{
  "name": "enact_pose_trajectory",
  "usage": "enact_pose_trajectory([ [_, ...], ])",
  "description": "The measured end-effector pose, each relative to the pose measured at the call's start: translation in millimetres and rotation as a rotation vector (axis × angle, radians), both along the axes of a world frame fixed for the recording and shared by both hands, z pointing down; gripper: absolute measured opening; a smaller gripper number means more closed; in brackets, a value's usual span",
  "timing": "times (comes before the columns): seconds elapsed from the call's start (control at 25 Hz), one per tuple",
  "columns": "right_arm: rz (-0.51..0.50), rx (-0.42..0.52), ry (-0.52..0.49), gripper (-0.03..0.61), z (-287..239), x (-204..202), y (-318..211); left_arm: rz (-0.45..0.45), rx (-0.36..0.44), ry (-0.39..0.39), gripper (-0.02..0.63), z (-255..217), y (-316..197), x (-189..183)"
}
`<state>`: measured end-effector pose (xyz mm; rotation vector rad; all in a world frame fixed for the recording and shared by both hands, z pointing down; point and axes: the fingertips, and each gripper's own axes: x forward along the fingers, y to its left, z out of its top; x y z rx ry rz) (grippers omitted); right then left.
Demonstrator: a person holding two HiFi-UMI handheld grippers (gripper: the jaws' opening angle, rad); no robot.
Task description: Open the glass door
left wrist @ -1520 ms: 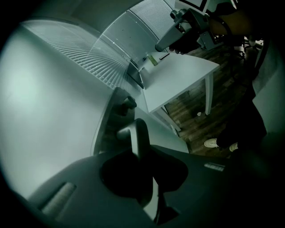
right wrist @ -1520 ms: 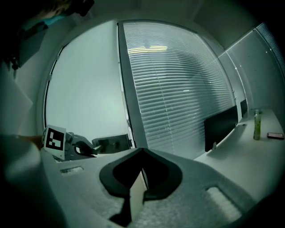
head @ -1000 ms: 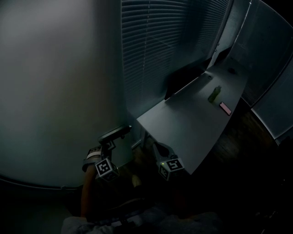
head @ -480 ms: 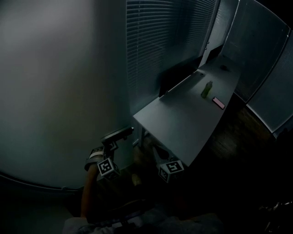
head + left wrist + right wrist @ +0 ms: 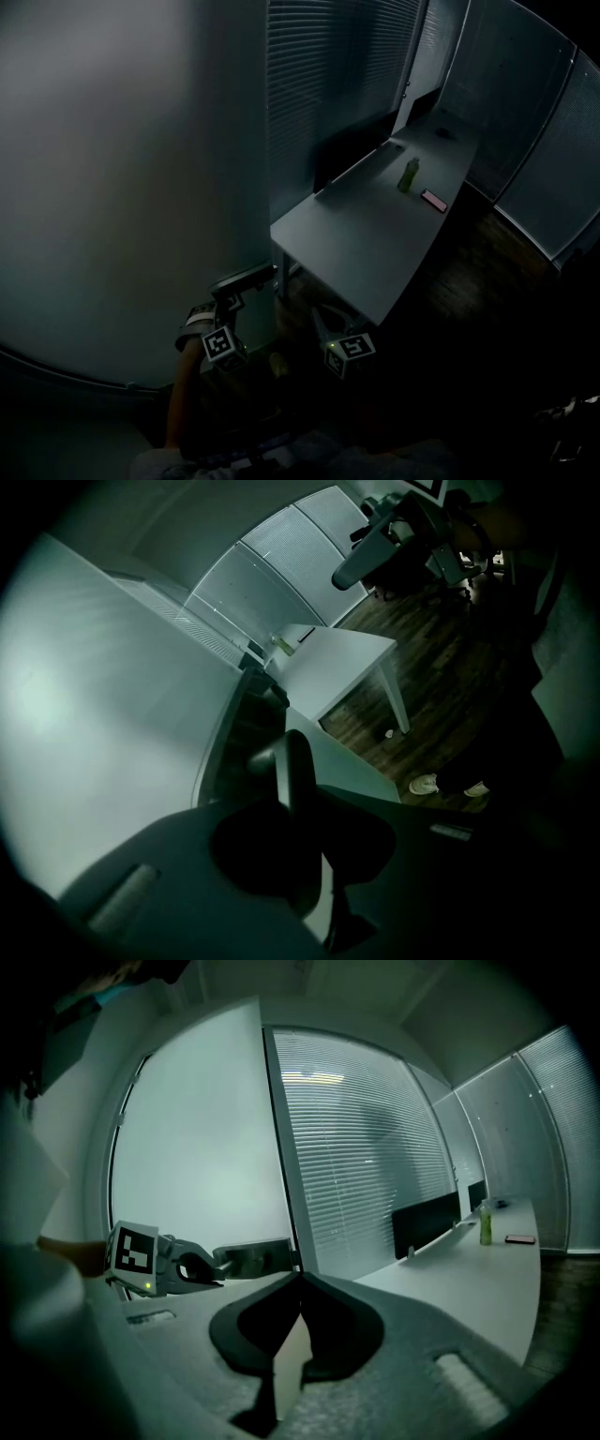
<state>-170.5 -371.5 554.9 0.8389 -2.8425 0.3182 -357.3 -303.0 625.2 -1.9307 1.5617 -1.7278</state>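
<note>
Glass door (image 5: 122,187) — frosted, filling the head view from about eight o'clock round to twelve — has its dark lever handle (image 5: 287,757) caught between the jaws of the left gripper (image 5: 296,801). The jaws are closed down on it to a narrow gap, and the lever stands up between them. The right gripper (image 5: 300,1279) has its jaws pressed together with nothing in them. In the head view it hangs low at three o'clock of the left one, apart from it and touching neither handle nor door. Past the door's edge, at twelve o'clock, run slatted blinds (image 5: 337,75). At one o'clock from the grippers a long grey table (image 5: 356,244) stretches away, with a low dark screen (image 5: 427,1224) along its edge on the blinds' side. Near the table's far end stand a green bottle (image 5: 410,174) and, just beside it at four o'clock, a flat pink slab (image 5: 433,200) — near each other, not touching.
</note>
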Motion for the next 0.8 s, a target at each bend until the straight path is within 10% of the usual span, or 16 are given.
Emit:
enact_pose_trajectory([
  [0.8,0.096,0.002,0.004,-0.002,-7.7,77.3,56.0,0.111,0.017,-0.026,0.048,-11.4,61.1,63.4],
])
